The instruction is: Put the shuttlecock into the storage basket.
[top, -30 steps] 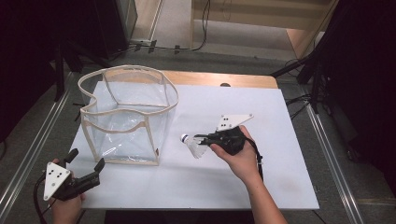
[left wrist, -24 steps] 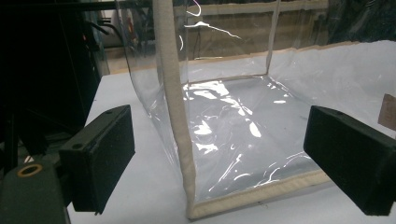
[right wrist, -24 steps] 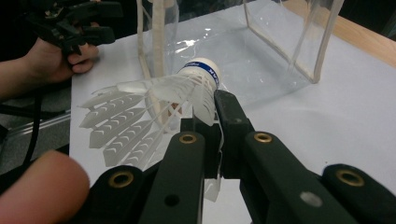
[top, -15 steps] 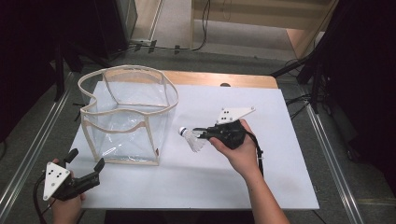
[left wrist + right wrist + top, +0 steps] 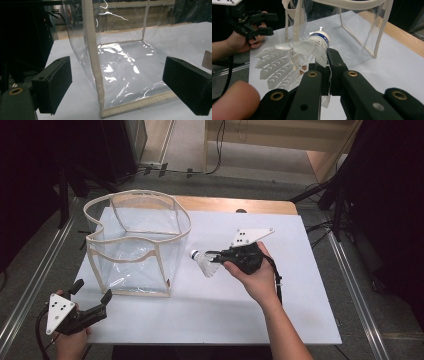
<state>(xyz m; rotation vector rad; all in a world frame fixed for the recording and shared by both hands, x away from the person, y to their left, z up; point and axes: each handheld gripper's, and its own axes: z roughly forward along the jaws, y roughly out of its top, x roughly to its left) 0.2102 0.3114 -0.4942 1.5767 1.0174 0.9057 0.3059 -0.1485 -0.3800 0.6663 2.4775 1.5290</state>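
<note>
One shuttlecock [image 5: 205, 264] clamped in right claw [image 5: 216, 256], lifted beside empty clear bag [image 5: 135, 245], likely bound inside; left claw [image 5: 92, 301] wide open, holding nothing.

A: The bag [image 5: 135, 245] is glossy clear plastic, edged in rough beige cloth tape.
B: The shuttlecock [image 5: 294, 60] has a white plastic skirt; the jaws are matt black, on a smooth white table [image 5: 220, 315]
</note>
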